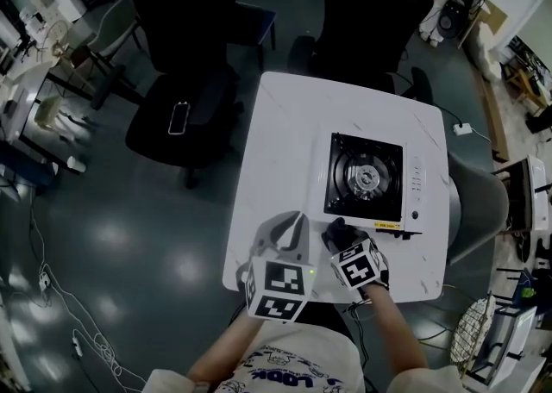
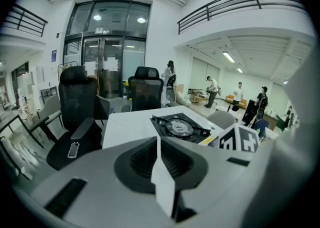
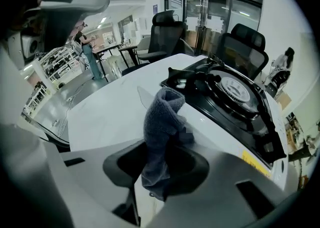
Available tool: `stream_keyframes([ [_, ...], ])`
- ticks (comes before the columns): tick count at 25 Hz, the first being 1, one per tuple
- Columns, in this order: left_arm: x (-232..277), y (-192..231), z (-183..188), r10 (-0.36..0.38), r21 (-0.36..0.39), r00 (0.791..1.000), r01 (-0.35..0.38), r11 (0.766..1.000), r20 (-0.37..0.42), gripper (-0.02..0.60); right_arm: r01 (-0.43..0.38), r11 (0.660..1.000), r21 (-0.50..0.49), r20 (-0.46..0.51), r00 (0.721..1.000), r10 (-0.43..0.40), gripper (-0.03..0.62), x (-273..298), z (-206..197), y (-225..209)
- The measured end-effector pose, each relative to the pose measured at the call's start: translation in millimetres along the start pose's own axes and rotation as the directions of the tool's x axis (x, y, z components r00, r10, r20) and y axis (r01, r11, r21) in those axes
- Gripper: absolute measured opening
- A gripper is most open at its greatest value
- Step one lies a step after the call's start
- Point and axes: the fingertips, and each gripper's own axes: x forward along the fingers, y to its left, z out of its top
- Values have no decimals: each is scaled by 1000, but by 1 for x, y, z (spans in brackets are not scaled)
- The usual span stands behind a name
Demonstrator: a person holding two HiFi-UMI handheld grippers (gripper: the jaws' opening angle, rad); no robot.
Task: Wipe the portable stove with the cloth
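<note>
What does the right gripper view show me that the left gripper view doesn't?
Only the right gripper view: the cloth clamped in the right gripper, close to a corner of the stove. Only the left gripper view: the left gripper shut on nothing, and a phone lying on a chair. Both: the stove, the table and black office chairs behind it.

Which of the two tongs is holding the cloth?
The right tongs, near the stove, grip the grey cloth; the left tongs are shut on nothing.
</note>
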Motion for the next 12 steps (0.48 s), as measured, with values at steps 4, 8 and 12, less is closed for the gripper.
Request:
stream_keyframes([
  [4, -6, 14, -5, 25, -18, 1000, -25, 1000, 0, 31, -23, 999, -29, 2, 1000, 23, 109, 5, 12, 13],
  [8, -12, 28, -9, 50, -39, 999, -50, 998, 0, 31, -50, 997, -53, -2, 999, 50, 109, 10, 23, 27],
  [12, -20, 41, -10, 72, -55, 997, -71, 996, 8, 31, -71, 995, -71, 14, 997, 72, 109, 14, 38, 42],
])
